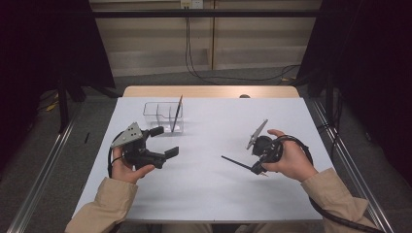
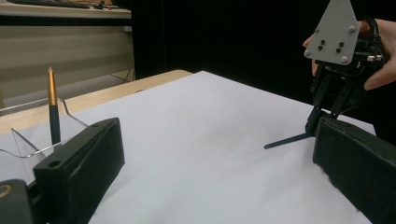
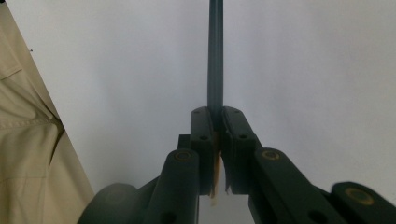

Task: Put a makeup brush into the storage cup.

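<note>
My right gripper (image 1: 256, 168) is shut on a thin dark pen (image 1: 235, 162), whose shaft sticks out to the left over the white table (image 1: 209, 194). In the right gripper view the jaws (image 3: 218, 123) clamp the pen (image 3: 215, 56), and its pale golden end shows behind the pads. At the left, my left gripper (image 1: 165, 141) is held above the table with its jaws wide apart and nothing between them. Just beyond it, a second pen (image 1: 177, 114) with a golden top leans in a clear plastic box (image 1: 154, 115). The left gripper view shows that pen (image 2: 53, 107), the box (image 2: 18, 140) and the right gripper (image 2: 315, 123) with its held pen (image 2: 287, 140).
The white sheet covers a wooden table whose far edge (image 1: 209, 91) shows behind it. Metal rails (image 1: 43, 165) run along both sides on the floor. A beige sleeve (image 3: 28, 140) is close to the right gripper's left side.
</note>
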The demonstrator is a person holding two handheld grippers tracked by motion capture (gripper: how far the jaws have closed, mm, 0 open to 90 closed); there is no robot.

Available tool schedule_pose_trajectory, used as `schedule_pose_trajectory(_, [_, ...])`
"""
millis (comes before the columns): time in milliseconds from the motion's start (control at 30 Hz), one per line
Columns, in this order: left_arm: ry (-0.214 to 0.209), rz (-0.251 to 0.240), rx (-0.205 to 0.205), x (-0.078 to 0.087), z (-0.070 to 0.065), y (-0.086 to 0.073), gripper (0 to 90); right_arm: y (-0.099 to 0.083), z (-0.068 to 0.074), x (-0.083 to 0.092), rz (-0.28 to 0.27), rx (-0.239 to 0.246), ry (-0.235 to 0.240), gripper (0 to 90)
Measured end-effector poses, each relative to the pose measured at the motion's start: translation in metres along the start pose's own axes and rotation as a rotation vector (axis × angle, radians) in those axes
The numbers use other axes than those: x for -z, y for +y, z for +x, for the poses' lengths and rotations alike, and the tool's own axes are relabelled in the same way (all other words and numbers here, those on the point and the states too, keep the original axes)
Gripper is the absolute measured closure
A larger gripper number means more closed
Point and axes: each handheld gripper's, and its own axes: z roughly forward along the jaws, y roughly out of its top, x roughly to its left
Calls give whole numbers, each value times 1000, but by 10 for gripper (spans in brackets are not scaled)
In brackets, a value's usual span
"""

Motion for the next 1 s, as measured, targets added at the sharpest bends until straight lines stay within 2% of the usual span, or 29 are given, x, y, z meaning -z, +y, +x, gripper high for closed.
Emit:
schedule_pose_trajectory(500, [-2, 5, 4, -1, -1, -2, 21, 31, 10, -1, -13, 86, 17, 842])
schedule_pose_trajectory(833, [-13, 21, 7, -3, -2, -2, 21, 48, 15, -6, -4, 116, 26, 841])
schedule_pose_trajectory(1000, [-21, 34, 0, -5, -5, -1, 21, 55, 18, -7, -21, 138, 34, 841])
